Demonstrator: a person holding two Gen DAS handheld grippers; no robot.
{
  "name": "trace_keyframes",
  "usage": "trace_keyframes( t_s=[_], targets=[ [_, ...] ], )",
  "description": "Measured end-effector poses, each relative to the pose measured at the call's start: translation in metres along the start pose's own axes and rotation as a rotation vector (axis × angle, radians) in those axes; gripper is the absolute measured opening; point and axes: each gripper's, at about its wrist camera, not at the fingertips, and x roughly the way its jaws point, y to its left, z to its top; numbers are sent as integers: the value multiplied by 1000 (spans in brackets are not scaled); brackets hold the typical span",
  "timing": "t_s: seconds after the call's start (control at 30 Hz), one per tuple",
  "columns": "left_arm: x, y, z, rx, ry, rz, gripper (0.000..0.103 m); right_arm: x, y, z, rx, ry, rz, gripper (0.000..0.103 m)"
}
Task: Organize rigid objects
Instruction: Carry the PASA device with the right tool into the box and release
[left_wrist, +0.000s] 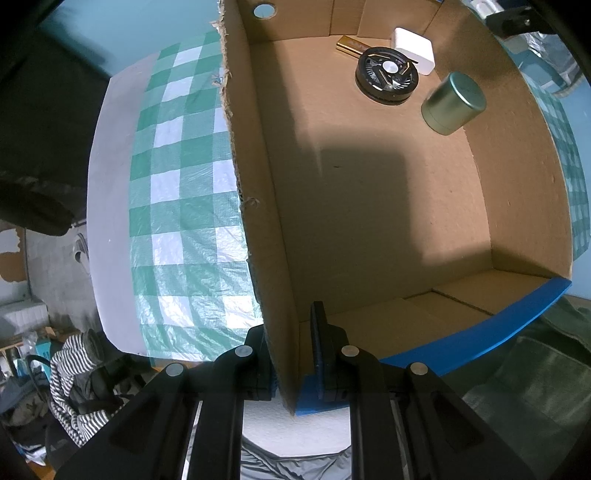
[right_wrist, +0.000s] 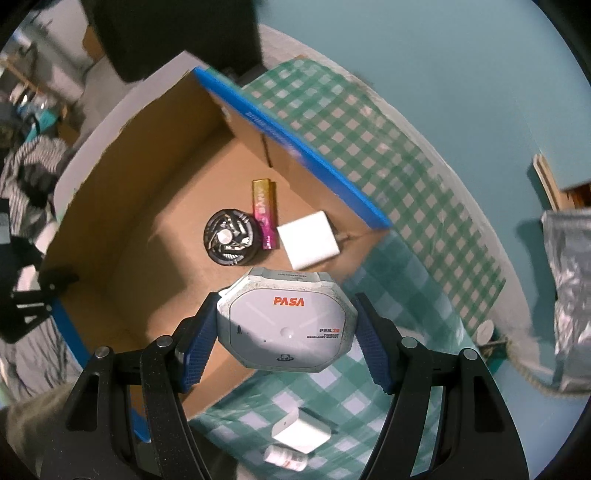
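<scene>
An open cardboard box (left_wrist: 369, 221) with blue outer sides stands on a green-checked cloth. My left gripper (left_wrist: 291, 369) is shut on the box's near wall (left_wrist: 280, 314), one finger inside and one outside. Inside lie a black round fan (left_wrist: 387, 77), a white cube charger (left_wrist: 413, 50), a gold-pink stick (left_wrist: 351, 46) and a green metal tin (left_wrist: 454, 101). My right gripper (right_wrist: 286, 328) is shut on a grey octagonal case marked PASA (right_wrist: 286, 321), held above the box's corner (right_wrist: 369, 236). Below it lie the fan (right_wrist: 231, 236), the stick (right_wrist: 264, 214) and the charger (right_wrist: 308, 240). The tin is hidden there.
On the checked cloth (right_wrist: 406, 184) outside the box lie a white adapter (right_wrist: 301, 432) and a small white bottle (right_wrist: 286, 458). A crumpled silver bag (right_wrist: 569, 295) sits at the right. Striped clothing (left_wrist: 74, 376) lies on the floor past the table's edge.
</scene>
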Motion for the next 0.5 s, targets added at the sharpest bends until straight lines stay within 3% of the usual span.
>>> trace_keyframes(
  t_s=[0.33,0.5],
  targets=[
    [0,0,0,0,1,0,15,25,25,4,-156,31,-77,71],
    [0,0,0,0,1,-1,15,30,28,5,-174,44,-58,70]
  ],
)
